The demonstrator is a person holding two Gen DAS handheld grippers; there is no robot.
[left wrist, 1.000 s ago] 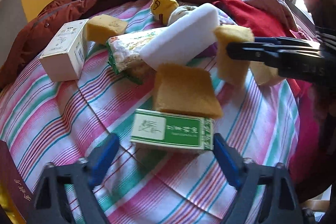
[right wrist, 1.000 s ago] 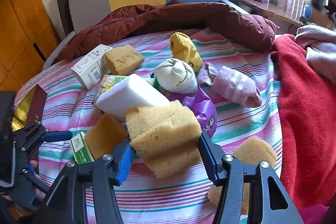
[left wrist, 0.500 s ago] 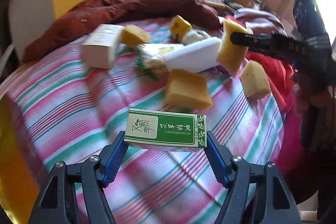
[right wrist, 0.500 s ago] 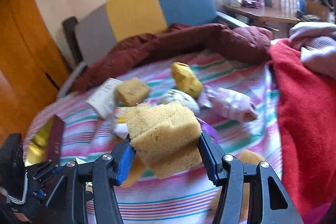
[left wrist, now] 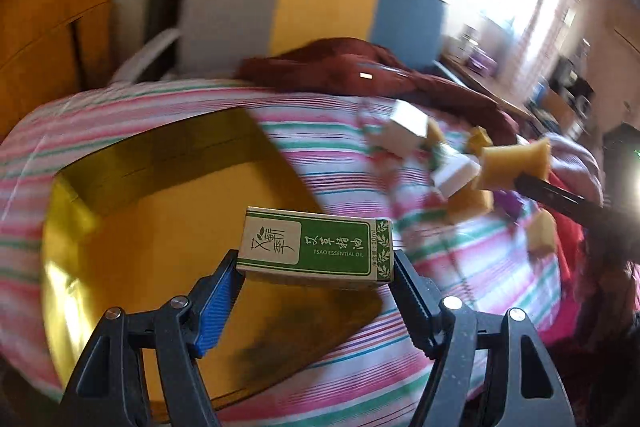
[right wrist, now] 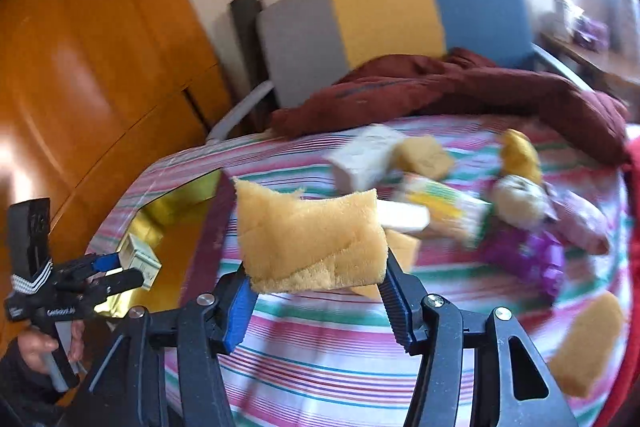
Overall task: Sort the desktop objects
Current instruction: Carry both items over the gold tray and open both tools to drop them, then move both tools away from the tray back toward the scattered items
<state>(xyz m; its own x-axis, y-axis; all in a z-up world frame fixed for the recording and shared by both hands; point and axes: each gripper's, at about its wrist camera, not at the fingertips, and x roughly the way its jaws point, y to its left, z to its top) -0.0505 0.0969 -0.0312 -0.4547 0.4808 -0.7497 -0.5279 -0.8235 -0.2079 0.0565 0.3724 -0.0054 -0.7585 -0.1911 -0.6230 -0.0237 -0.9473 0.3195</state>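
Observation:
My left gripper [left wrist: 316, 261] is shut on a green and white essential oil box [left wrist: 312, 247], held lengthwise in the air above an open gold box [left wrist: 160, 227] on the striped cloth. In the right wrist view the same left gripper [right wrist: 116, 267] hangs over the gold box [right wrist: 172, 211] at the far left, with the oil box [right wrist: 140, 259] in it. My right gripper [right wrist: 316, 271] is shut on a yellow sponge [right wrist: 312, 235], held above the cloth. The left wrist view shows that sponge [left wrist: 516, 163] at the right, pinched in the right gripper [left wrist: 532, 185].
A white box [right wrist: 360, 159], several loose sponges [right wrist: 584, 343], rolled socks [right wrist: 516, 199], a purple packet [right wrist: 524, 255] and a white block [right wrist: 400, 219] lie on the cloth. A maroon jacket [right wrist: 440, 87] lies behind them, a red garment [left wrist: 568, 235] at the right. A wooden cabinet [right wrist: 80, 47] stands left.
My left gripper has closed on the green box, lifted it and swung left over the gold box. My right gripper, still gripping the sponge, has risen and moved left.

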